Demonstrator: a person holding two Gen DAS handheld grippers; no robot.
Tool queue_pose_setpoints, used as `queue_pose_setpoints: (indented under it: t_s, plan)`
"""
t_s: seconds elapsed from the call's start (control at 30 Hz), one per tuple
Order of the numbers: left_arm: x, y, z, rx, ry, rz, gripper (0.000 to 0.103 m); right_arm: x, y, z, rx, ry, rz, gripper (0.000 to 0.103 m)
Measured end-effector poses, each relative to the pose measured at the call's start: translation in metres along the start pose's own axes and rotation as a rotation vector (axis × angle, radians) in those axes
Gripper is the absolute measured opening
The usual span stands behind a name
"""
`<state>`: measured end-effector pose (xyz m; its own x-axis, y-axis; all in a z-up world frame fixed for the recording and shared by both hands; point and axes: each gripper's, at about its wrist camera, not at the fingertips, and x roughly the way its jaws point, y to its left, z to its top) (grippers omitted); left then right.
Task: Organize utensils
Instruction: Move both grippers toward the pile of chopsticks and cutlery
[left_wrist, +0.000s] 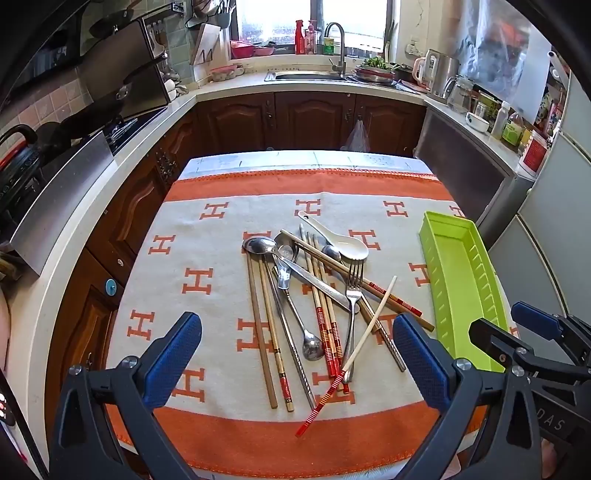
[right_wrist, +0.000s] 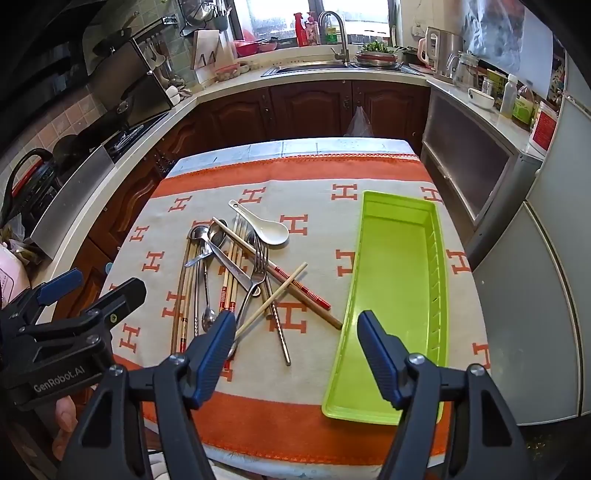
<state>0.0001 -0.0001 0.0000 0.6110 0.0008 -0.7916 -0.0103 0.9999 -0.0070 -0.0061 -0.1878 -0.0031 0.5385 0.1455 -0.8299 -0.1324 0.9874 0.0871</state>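
A pile of utensils lies mid-table: a white ceramic spoon (left_wrist: 343, 242) (right_wrist: 266, 228), a steel fork (left_wrist: 354, 291) (right_wrist: 258, 271), steel spoons (left_wrist: 260, 245) (right_wrist: 199, 233) and several wooden and red-banded chopsticks (left_wrist: 325, 321) (right_wrist: 299, 288). A lime-green tray (left_wrist: 460, 280) (right_wrist: 397, 295) lies empty to their right. My left gripper (left_wrist: 297, 358) is open and empty, above the table's near edge in front of the pile. My right gripper (right_wrist: 297, 349) is open and empty, between the pile and the tray's near end. Each gripper shows in the other's view (left_wrist: 532, 332) (right_wrist: 85, 291).
The table carries an orange and beige cloth (left_wrist: 221, 236) (right_wrist: 314, 177) with H marks. Brown kitchen cabinets (left_wrist: 314, 118), a counter with a sink (left_wrist: 310, 75), a stove at left (left_wrist: 122, 125) and a fridge at right (right_wrist: 546, 295) surround it.
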Motion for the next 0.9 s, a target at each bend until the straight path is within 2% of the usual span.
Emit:
queue_pose_setpoints:
  t_s: [0.7, 0.9]
  plan:
    - [-0.009, 0.008, -0.005, 0.012, -0.050, -0.012, 0.102, -0.006, 0.011, -0.002, -0.006, -0.006, -0.003, 0.068]
    - [-0.007, 0.010, -0.004, 0.027, -0.029, -0.009, 0.102, -0.006, 0.016, -0.003, -0.002, -0.001, -0.005, 0.068]
